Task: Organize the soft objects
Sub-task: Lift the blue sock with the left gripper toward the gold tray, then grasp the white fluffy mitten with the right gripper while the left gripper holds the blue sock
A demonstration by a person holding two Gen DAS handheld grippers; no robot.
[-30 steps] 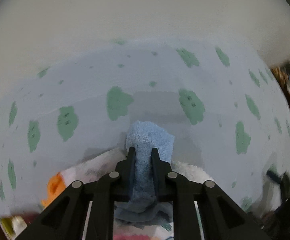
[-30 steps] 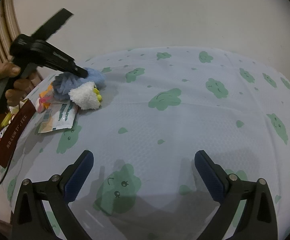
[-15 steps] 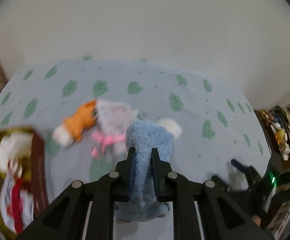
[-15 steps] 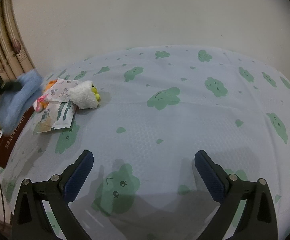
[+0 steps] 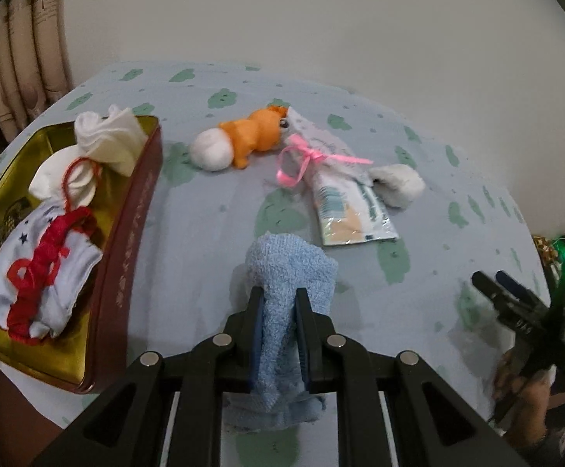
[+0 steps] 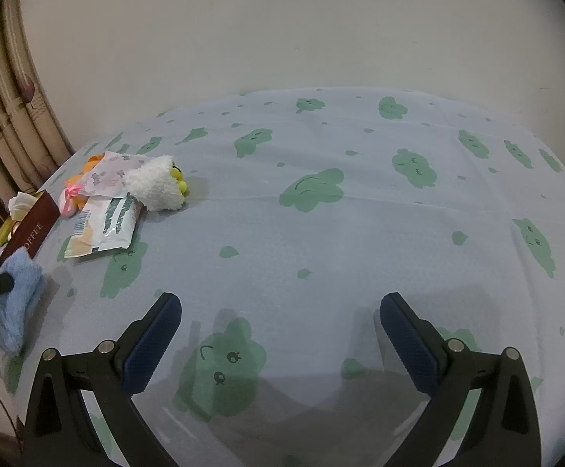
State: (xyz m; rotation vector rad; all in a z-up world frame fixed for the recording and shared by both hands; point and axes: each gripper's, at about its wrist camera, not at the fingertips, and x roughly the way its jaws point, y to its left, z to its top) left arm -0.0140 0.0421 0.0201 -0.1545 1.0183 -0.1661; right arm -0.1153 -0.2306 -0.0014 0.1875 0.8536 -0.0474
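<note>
The left hand-held gripper point(image 5: 278, 313) is clamped on a blue towel point(image 5: 290, 272), held above the cloud-print surface point(image 6: 360, 233) just right of the gold tin point(image 5: 134, 241); the towel's lower end is hidden behind the fingers. The right hand-held gripper point(image 6: 280, 334) hangs open over bare cloth with nothing between its pads, and in the left view it is blurred at the frame edge. An orange plush toy point(image 5: 251, 138) is half covered by a ribboned bag point(image 5: 313, 144), and the white fluffy toy point(image 6: 156, 188) shows only partly.
</note>
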